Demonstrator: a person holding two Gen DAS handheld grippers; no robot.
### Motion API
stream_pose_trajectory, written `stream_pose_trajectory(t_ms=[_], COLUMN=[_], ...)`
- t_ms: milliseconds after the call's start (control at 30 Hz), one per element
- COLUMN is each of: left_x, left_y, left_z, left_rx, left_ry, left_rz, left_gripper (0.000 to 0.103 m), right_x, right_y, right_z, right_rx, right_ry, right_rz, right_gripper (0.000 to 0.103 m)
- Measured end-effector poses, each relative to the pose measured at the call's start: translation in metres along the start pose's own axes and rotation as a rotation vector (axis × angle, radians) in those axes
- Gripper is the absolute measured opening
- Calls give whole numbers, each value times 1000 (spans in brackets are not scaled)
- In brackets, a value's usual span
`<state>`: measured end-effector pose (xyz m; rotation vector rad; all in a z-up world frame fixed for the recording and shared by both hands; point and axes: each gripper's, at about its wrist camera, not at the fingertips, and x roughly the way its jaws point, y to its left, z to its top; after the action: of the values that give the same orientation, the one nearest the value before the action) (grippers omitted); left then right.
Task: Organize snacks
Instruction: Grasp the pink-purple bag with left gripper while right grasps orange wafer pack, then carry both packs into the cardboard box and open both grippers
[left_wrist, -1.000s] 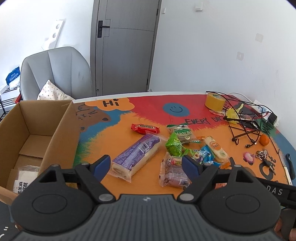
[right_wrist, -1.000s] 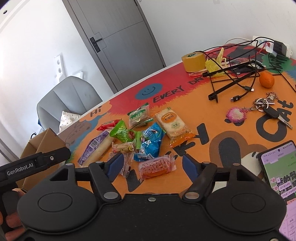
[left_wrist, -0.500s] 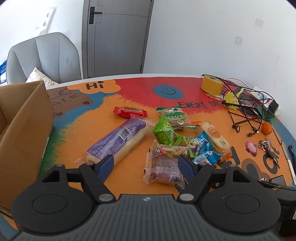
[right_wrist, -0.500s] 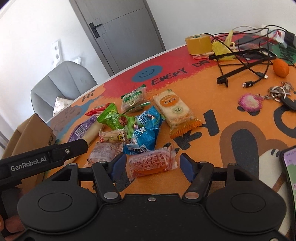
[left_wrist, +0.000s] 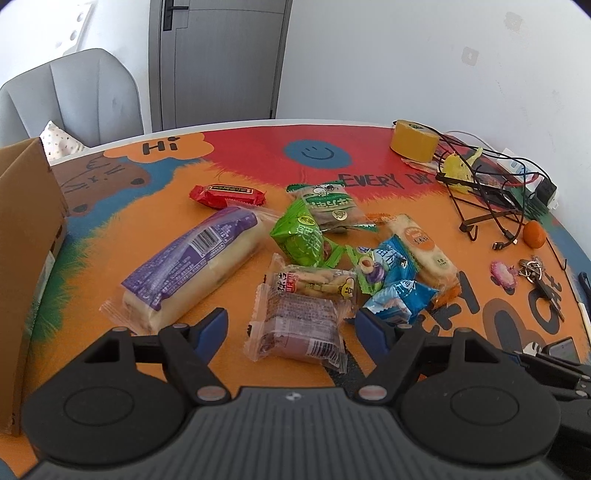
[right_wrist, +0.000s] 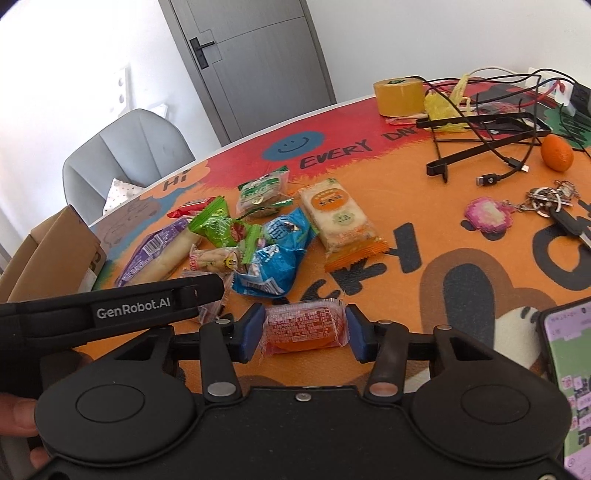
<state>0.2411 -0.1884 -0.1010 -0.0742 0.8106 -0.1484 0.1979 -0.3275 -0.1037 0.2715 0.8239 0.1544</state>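
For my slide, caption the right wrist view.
Right hand-held gripper closing around an orange snack pack on the table, beside a snack pile.

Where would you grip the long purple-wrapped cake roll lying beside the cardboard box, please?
Probably across the middle of the purple-wrapped cake roll, coming down from above with the fingers straddling its narrow width. It lies flat and diagonal, its long sides mostly clear; the crimped ends look floppy.

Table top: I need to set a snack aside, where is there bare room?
Bare table between the red bar and the smiley; more between the cracker pack and pink keychain. Crowded: the snack pile's middle, and the far corner's cables.
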Motion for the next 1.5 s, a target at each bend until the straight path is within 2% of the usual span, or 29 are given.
stream_pose_trajectory(t_ms=[100,233,300,400,800,1500], left_x=[5,6,4,-1,-43,-140], left_y=[-2,-3,1,9,35,86], left_z=[-1,-5,-4,-4,0,14], left_rx=[5,41,28,1,-39,-87], left_ry=[15,1,8,19,-40,-213], left_rz=[10,24,6,8,7,41], left_gripper=[72,53,38,37,36,36], right_x=[-3,-5,-6,-9,-27,-62], right_y=[-4,-8,-6,-1,27,105], right_z=[-1,1,1,2,10,28], right_rx=[13,35,38,35,21,-74], right_ry=[-5,-6,-10,-23,-85,-192], right_rz=[-17,-37,-39,-34,-13,97], right_gripper=[48,48,48,48,47,47])
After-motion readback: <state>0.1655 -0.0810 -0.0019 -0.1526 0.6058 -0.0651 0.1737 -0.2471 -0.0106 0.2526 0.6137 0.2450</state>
